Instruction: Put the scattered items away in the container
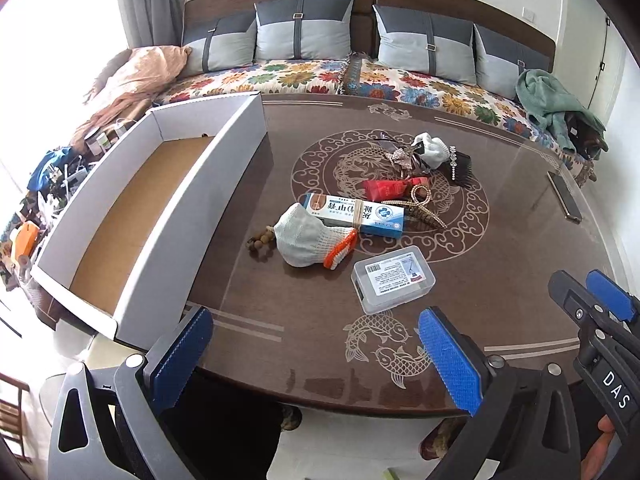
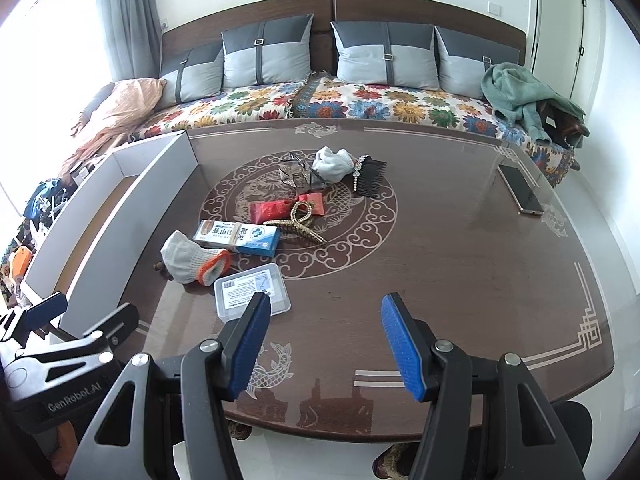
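A white cardboard box with a brown floor stands empty at the table's left edge; it also shows in the right wrist view. Scattered mid-table lie a clear plastic case, a grey glove with orange cuff, a blue-white carton, a red packet, a gold hair clip, a white glove, a black comb and brown beads. My left gripper is open over the near edge. My right gripper is open, right of the case.
A phone lies at the table's right side. A sofa with grey cushions runs behind the table. Clutter sits left of the box.
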A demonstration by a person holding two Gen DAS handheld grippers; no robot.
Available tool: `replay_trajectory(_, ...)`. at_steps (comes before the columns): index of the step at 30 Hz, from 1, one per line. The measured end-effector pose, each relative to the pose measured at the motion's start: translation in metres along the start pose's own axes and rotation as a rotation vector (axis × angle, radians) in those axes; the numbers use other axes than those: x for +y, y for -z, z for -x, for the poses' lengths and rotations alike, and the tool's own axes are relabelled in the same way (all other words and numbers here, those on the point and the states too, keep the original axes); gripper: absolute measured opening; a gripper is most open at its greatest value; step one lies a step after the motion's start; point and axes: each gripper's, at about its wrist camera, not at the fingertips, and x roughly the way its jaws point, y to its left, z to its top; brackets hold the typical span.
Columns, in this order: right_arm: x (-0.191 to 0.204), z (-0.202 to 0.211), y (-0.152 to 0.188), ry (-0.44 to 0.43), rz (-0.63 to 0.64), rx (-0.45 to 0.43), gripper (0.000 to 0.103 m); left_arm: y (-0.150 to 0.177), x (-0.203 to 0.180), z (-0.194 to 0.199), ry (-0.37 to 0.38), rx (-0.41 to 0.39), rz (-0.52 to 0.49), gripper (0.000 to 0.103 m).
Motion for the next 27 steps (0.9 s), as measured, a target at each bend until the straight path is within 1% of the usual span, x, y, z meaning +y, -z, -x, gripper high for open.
replay_trajectory(5,0.001,0.008,0.000,-0.012,-0.003,-0.013,0.059,-0.001,-0.001,0.002,0.010,-0.006,0.003,0.103)
replay_trajectory(12,0.002,0.012,0.000,-0.007,0.002,-0.018,0.059,-0.001,-0.001,0.006,0.024,-0.006,0.005,0.103)
replay_trajectory(27,0.003,0.011,0.001,-0.002,0.015,-0.009,0.059,0.001,-0.004,0.009,0.025,-0.006,-0.009,0.103)
